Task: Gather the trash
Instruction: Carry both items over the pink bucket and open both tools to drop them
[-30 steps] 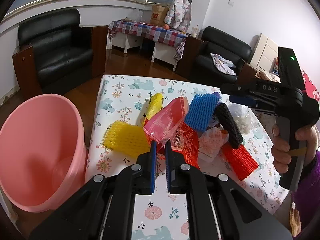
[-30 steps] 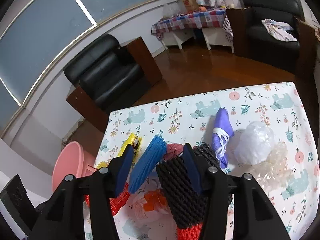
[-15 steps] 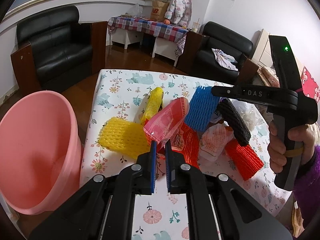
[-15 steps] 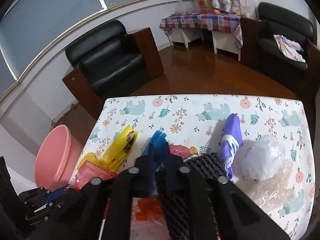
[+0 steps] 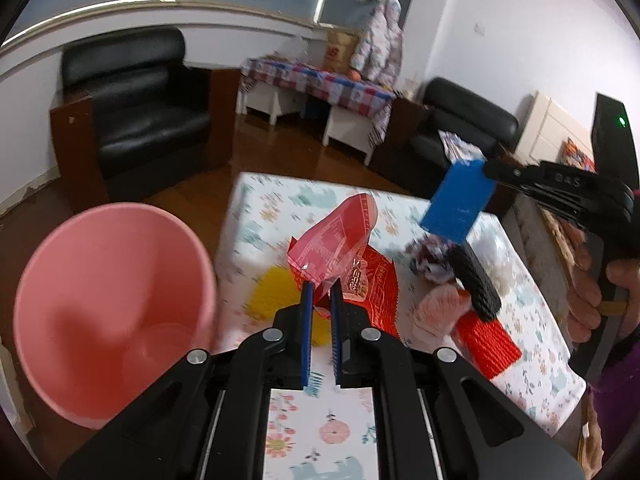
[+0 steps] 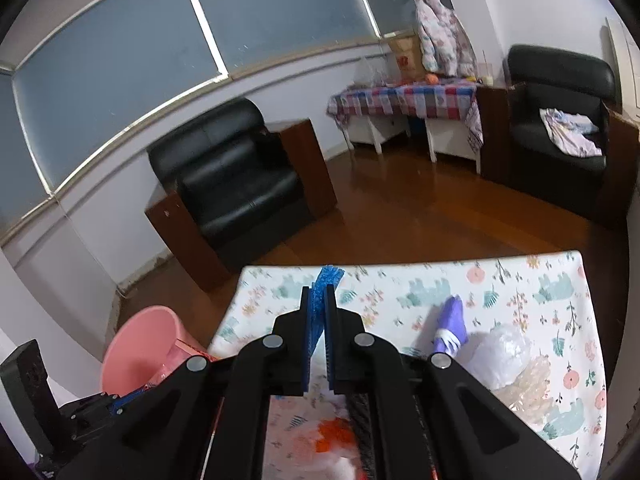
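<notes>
A round pink plastic bucket [image 5: 108, 304] stands on the wooden floor at the left end of a low table covered in a floral animal-print cloth [image 5: 280, 208], its mouth tipped toward the camera; its smooth inside shows no trash in the left wrist view, while the right wrist view is too blurred there to tell. The left gripper [image 5: 320, 292], jaws clenched, grasps a crinkled pink-red plastic snack wrapper [image 5: 336, 236] held above the pile. The right gripper [image 6: 319, 304], carried in a person's hand [image 5: 588, 280], is pinched tight on a blue foam fruit net [image 6: 326, 280] lifted clear of the table. Still lying on the cloth are an orange-red foil snack bag [image 5: 372, 280], a yellow foam net [image 5: 276, 292], a black foam net [image 5: 476, 280], a red foam net [image 5: 488, 340] and a pale pink wrapper [image 5: 440, 308], heaped close together; farther along sit a purple knotted bag [image 6: 450, 324] and a crumpled clear plastic bag [image 6: 500, 352], touching each other.
</notes>
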{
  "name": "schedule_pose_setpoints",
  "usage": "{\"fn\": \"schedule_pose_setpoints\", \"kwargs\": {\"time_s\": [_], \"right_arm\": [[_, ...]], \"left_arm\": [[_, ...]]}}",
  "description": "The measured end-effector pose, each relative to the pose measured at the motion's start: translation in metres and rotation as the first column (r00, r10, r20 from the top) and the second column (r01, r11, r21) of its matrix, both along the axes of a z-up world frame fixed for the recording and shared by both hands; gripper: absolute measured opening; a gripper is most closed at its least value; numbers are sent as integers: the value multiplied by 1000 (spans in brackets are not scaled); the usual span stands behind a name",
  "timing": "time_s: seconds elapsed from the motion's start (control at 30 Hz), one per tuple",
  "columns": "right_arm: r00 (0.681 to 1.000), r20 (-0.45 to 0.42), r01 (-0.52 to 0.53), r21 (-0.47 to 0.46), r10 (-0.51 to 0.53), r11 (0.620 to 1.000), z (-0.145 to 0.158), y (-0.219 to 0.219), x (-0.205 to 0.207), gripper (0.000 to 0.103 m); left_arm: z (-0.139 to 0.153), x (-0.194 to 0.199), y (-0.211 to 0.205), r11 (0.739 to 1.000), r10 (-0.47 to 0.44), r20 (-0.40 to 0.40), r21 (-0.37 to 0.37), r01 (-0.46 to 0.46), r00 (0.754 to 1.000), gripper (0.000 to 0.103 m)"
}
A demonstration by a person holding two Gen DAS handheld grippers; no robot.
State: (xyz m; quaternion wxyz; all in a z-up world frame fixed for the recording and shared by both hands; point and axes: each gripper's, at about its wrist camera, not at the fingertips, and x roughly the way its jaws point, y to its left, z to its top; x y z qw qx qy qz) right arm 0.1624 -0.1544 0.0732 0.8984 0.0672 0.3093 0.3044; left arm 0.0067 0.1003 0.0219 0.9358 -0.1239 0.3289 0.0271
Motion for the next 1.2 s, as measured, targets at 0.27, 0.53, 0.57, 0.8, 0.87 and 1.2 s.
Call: {"fn": "schedule_pose_setpoints", "kwargs": {"time_s": [0.27,0.53,0.57,0.8,0.87,1.2], "right_arm": [[989,79,-124,5,124,992,29,54,-32,5],[954,85,-288,-26,289,957,19,149,-66,5],[949,81,-303,-34,305,952,15,160,-70,5],[919,17,-390,-105,393,915,-25,227,-92,7],[913,-19,-408,-110,408,906,-34,238,-93,14],[911,-57,-412,-85,409,907,-49,232,-96,39]], "left_arm": [[27,-38,44,981,183,79,56,-188,980,7],[17,-72,87,935,343,38,86,-345,939,8],[16,-74,89,932,350,28,87,-351,936,8],[3,-86,104,916,394,-30,99,-390,919,9],[0,-88,107,915,398,-43,93,-393,916,15],[1,-103,114,914,405,-33,49,-403,914,27]]}}
